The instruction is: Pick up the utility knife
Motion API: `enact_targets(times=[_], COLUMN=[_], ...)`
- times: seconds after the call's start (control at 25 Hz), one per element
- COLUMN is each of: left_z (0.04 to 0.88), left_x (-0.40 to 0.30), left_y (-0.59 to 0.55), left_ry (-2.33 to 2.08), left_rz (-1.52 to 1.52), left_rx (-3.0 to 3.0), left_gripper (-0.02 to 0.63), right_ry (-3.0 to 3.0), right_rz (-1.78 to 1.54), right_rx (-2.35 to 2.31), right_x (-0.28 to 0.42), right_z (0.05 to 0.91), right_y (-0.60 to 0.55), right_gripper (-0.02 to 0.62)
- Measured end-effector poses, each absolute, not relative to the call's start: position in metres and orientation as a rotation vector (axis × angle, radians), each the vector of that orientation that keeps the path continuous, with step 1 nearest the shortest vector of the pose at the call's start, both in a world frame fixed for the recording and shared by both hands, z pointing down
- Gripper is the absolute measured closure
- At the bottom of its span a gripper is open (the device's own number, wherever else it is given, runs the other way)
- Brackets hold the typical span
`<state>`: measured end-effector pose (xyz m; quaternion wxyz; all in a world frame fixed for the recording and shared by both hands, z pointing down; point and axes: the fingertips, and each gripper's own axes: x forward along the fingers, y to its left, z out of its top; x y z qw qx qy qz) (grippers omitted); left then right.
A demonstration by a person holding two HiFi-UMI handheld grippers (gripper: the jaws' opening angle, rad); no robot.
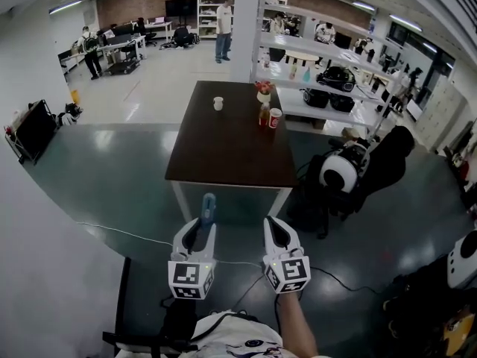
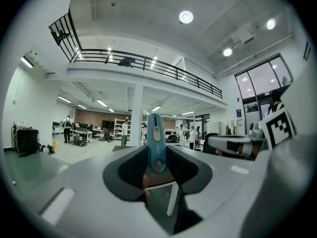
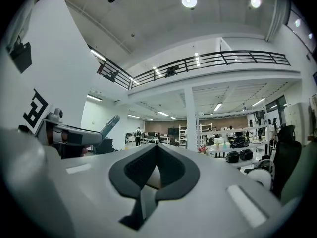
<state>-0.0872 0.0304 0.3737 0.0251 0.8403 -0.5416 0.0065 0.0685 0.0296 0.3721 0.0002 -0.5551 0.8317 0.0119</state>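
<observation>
Head view: left gripper fingers clamp one utility knife; right gripper fingers closed, empty.

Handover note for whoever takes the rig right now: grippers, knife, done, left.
Left gripper: shut on the knife, which sticks out ahead of it, in the air, short of the table.
Right gripper: shut, empty, level beside the left.
Done: the knife is picked up.
Left: probably nothing but to hold the grip; no place to put it down is marked.
</observation>
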Motion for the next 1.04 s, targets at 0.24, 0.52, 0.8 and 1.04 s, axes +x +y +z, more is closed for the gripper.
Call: enact_targets(times=[0.24, 0.52, 0.8, 1.04], left_z=[0.369, 0.369, 0.366, 0.375], left_x=[-0.083, -0.075, -0.067, -0.06], left_y=[0.026, 0.021, 0.021, 0.018], left_ry=[-1.673, -1.659, -1.64, -1.64], left_rz=[0.011, 0.014, 0.026, 0.032], left_rx=[2.61, 2.618, 2.619, 2.618], left_gripper=[0.485, 0.485, 0.485, 0.485], right_ry=[2.631, 2.618, 2.591, 2.594], right_rz=[0.051, 0.052, 0.021, 0.022], right_rx=[-1.726, -1.739, -1.768, -1.764], right_x=[0.067, 0.075, 0.087, 0.093], right_z=[0.369, 0.368, 0.364, 0.373], right_y=[0.026, 0.022, 0.023, 0.02], right_gripper=[0.597, 0.597, 0.597, 0.597])
